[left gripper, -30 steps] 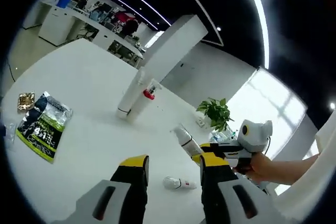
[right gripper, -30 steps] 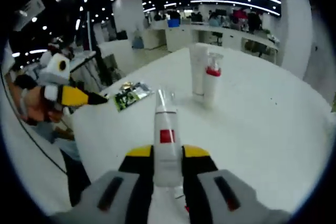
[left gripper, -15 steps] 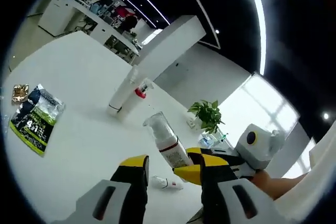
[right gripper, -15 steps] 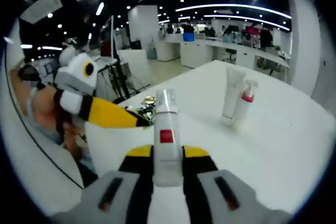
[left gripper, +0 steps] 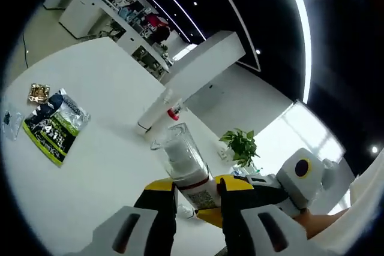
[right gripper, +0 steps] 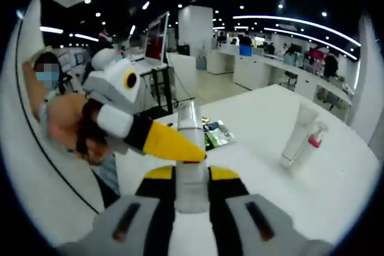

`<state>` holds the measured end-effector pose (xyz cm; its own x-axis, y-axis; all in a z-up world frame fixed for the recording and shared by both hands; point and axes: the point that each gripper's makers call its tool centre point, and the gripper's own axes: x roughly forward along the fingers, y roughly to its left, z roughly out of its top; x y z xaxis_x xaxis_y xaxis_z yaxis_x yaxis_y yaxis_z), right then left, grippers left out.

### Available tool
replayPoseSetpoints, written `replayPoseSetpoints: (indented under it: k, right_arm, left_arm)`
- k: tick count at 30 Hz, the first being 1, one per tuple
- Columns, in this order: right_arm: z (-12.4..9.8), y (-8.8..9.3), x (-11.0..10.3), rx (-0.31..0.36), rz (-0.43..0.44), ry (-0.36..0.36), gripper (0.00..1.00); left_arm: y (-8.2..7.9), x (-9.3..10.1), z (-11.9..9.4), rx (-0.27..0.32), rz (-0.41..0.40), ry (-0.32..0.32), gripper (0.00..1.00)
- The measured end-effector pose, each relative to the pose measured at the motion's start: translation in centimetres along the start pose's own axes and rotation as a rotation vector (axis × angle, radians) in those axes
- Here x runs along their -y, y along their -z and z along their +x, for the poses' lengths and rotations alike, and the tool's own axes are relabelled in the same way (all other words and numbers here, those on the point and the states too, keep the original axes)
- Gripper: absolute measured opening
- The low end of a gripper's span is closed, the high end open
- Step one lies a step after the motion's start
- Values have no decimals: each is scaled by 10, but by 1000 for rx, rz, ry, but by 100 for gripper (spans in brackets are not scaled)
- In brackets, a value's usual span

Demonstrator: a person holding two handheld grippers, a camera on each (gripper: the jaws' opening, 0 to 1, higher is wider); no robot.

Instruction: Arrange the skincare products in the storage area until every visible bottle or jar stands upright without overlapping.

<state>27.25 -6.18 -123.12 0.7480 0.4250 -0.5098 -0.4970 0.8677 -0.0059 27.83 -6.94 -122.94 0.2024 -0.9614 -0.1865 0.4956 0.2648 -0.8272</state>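
Two grippers meet on one bottle above a big white table (left gripper: 90,148), the largest thing here. In the left gripper view, a green and black packet (left gripper: 54,129) lies flat on the table near its edge, with a small gold sachet (left gripper: 38,92) just beside it. Farther back stand a tall white tube (left gripper: 153,111) and a spray bottle with a red collar (left gripper: 173,113), close together and both upright. A small white bottle (left gripper: 185,211) lies on its side on the table, partly hidden behind the jaws.

The clear-capped bottle (left gripper: 186,163) is held in the air, tilted. The left gripper (left gripper: 197,189) has its yellow-tipped jaws closed against the bottle's labelled body. In the right gripper view, the right gripper (right gripper: 191,178) also has its jaws pressed on the same bottle (right gripper: 189,148) on both sides, with the cap pointing away from the camera. The left gripper (right gripper: 153,139) comes in from the left there, held by a person's hand (right gripper: 69,124), and its yellow tip touches the bottle.
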Motion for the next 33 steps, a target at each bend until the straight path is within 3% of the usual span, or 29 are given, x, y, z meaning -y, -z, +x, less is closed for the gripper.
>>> replayPoseSetpoints:
  k: [2, 11, 15, 22, 29, 32, 33]
  right_arm:
    - [5, -3, -4, -7, -17, -15, 18]
    - [19, -8, -15, -26, -8, -63, 19]
    - [22, -9, -18, -26, -17, -80, 20]
    - [26, -2, -22, -44, -14, -112, 29]
    - [15, 19, -22, -46, 117, -134, 31]
    - [15, 12, -19, 6, 173, -137, 34]
    - [16, 3, -15, 51, 238, -140, 35]
  left_arm:
    - [-4, -3, -6, 13, -34, 4, 27]
    - [-17, -5, -21, 78, -15, 2, 22]
    - [-22, -1, -22, 80, 62, 13, 20]
    - [-26, -7, -20, 77, 93, 18, 20]
    - [-19, -21, -26, 33, 194, -9, 20]
    - [-19, -25, -29, 16, 232, -14, 20]
    - [-21, -29, -33, -8, 285, -8, 20]
